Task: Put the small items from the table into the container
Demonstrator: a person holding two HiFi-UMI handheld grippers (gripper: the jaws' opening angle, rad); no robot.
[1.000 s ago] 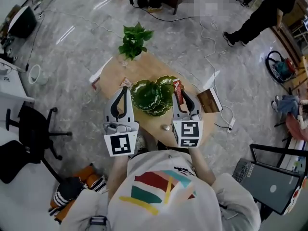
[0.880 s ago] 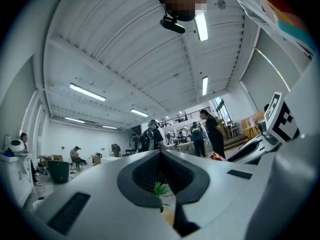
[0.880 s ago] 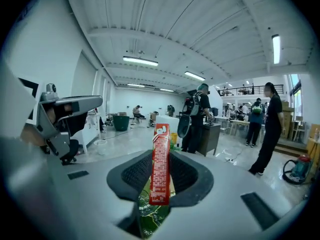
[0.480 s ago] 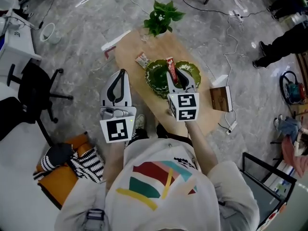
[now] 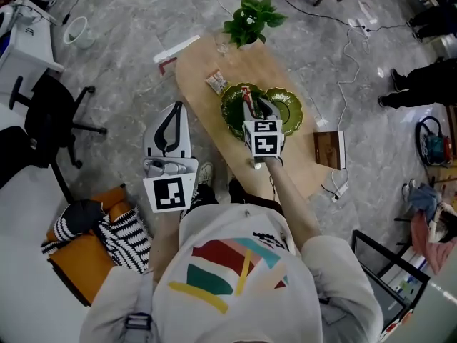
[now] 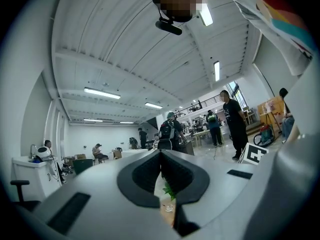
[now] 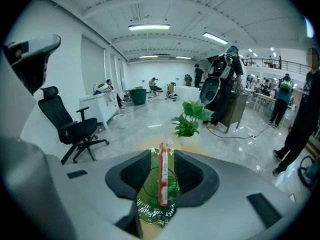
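My right gripper points down over the dark green leaf-shaped dish, and a thin red packet stands edge-on between its jaws. Those jaws are opening, with the packet still upright in them above the dish. A second, lighter green dish overlaps the first one. Beyond the dishes a crumpled snack wrapper lies on the wooden table. A small white item rests near the table's front edge. My left gripper hangs shut and empty off the table's left side; in its own view the left gripper shows its tips meeting.
A potted plant and a small glass stand at the table's far end. On the floor are a black office chair at left, an orange bag with striped cloth near left, and a brown box with cables at right.
My right gripper moved forward and down with the red packet, from the table's near side to over the green dish. My left gripper drifted left, off the table.
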